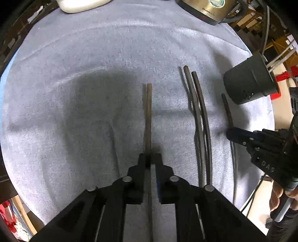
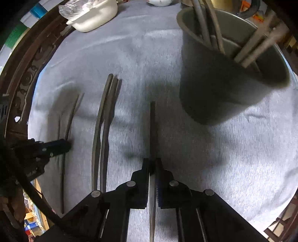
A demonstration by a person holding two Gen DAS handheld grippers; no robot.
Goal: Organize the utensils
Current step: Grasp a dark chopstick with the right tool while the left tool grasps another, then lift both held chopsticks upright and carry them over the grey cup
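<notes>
My left gripper [image 1: 150,159] is shut on a dark chopstick [image 1: 148,119] that points forward over the grey towel [image 1: 93,74]. My right gripper [image 2: 152,163] is shut on another dark chopstick [image 2: 152,128], close to the dark utensil holder [image 2: 214,93] at the right, which holds several utensils. Two more dark chopsticks [image 1: 197,104] lie side by side on the towel between the grippers; they also show in the right wrist view [image 2: 104,119]. The right gripper [image 1: 232,134] shows in the left wrist view, the left gripper [image 2: 63,145] in the right wrist view.
The holder [image 1: 249,83] stands at the towel's right edge. A white dish [image 2: 93,16] sits at the far left of the towel and a metal kettle [image 1: 208,9] at the back. A carved wooden table rim [image 2: 24,74] runs along the left.
</notes>
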